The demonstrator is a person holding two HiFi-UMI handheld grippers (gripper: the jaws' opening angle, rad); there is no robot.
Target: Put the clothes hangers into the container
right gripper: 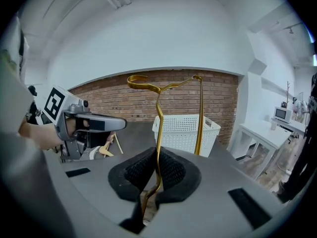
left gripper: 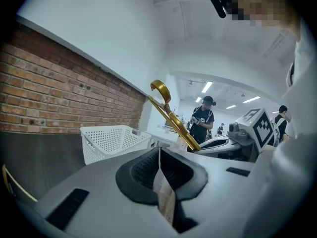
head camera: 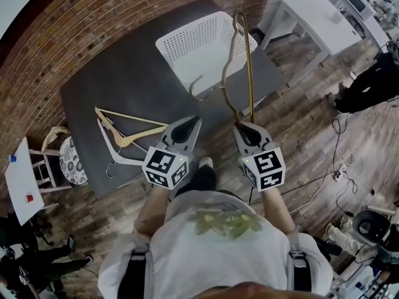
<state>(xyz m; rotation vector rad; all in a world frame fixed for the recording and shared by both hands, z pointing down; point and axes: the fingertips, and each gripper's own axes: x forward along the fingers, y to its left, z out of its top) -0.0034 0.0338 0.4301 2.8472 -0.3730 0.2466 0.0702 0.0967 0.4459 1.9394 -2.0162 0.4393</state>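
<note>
A gold metal hanger (head camera: 248,67) stands upright in the air in front of the white perforated basket (head camera: 206,48), which sits on the dark grey table (head camera: 124,80). My right gripper (head camera: 245,128) is shut on the hanger's lower wire, and the hanger (right gripper: 158,113) rises between the shut pads of that gripper (right gripper: 157,170). Its hook (head camera: 196,95) points left. My left gripper (head camera: 190,122) hovers beside it, shut and empty (left gripper: 159,162). A wooden hanger (head camera: 134,132) and a white hanger (head camera: 115,151) lie on the table's left part.
White tables (head camera: 312,17) stand at the back right. A patterned stool (head camera: 73,161) and a small white table (head camera: 22,179) are at the left. A person (head camera: 368,80) stands at the right, with cables (head camera: 330,173) on the wood floor.
</note>
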